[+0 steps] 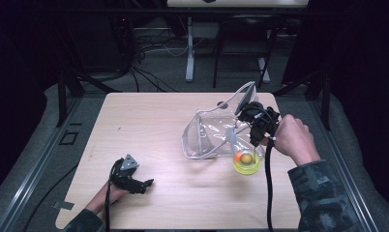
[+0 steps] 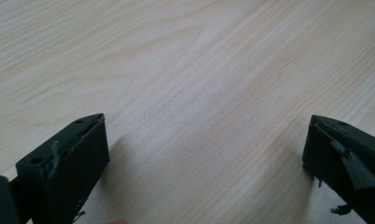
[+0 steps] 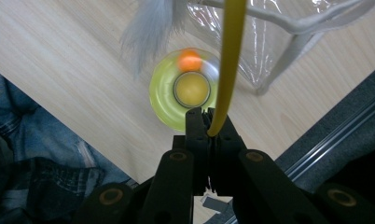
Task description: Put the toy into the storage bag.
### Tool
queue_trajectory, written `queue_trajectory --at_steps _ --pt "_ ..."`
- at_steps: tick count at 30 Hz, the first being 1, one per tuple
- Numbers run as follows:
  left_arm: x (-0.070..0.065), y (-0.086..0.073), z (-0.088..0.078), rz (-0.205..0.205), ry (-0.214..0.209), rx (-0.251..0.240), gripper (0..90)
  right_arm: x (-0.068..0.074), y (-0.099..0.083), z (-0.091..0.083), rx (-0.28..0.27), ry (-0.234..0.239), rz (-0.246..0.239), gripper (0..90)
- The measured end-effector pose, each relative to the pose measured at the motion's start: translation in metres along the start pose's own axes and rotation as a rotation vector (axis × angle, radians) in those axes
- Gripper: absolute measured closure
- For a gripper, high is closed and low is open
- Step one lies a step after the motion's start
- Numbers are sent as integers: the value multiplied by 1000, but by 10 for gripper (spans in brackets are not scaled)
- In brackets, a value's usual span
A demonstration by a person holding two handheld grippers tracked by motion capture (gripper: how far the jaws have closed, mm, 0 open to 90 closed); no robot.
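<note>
The main risk was a slip. The right gripper (image 3: pixel 208 122) had its 2 black jaws pressed together on a thin yellow stick (image 3: pixel 228 60), and it seemed to clamp the stick only at its lower end, in a small contact area. The stick ran up toward 12 o'clock in the right gripper view, and a white feather tuft (image 3: pixel 150 25) hung near its far end, blurred. If the hand swung quickly, the long stick could probably twist in the jaws or fall out. It could also catch the clear plastic bag with white handles (image 1: pixel 209 133), which lay just beside it, and drag the bag over the light wooden table (image 1: pixel 149 121).

A round translucent yellow toy with an orange ball inside (image 1: pixel 246 161) lay on the table. In the high view it was at about 7 o'clock from the right gripper (image 1: pixel 257 138), close under it, touching or nearly touching the bag edge. A low move could knock it toward the near table edge.

The left gripper (image 2: pixel 206 154) rested at the table's 7 o'clock corner, well apart from all this, with jaws wide apart and nothing between them.
</note>
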State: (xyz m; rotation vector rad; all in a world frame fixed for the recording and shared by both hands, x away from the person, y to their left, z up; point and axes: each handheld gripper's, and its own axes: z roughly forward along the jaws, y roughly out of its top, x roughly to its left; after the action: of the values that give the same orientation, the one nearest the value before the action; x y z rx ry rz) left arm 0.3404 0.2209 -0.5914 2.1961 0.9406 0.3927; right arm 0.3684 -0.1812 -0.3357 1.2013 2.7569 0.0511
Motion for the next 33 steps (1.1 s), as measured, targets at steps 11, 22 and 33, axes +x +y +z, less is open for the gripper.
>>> queue_trajectory --at_steps 11,22,33 --pt "0 0 0 0 0 0 2 -11 -8 -16 -6 -5 31 876" --pt "0 0 0 0 0 0 2 -15 -7 -32 -4 -18 33 876" --pt "0 0 0 0 0 0 2 -18 -6 -45 -13 -25 48 876"
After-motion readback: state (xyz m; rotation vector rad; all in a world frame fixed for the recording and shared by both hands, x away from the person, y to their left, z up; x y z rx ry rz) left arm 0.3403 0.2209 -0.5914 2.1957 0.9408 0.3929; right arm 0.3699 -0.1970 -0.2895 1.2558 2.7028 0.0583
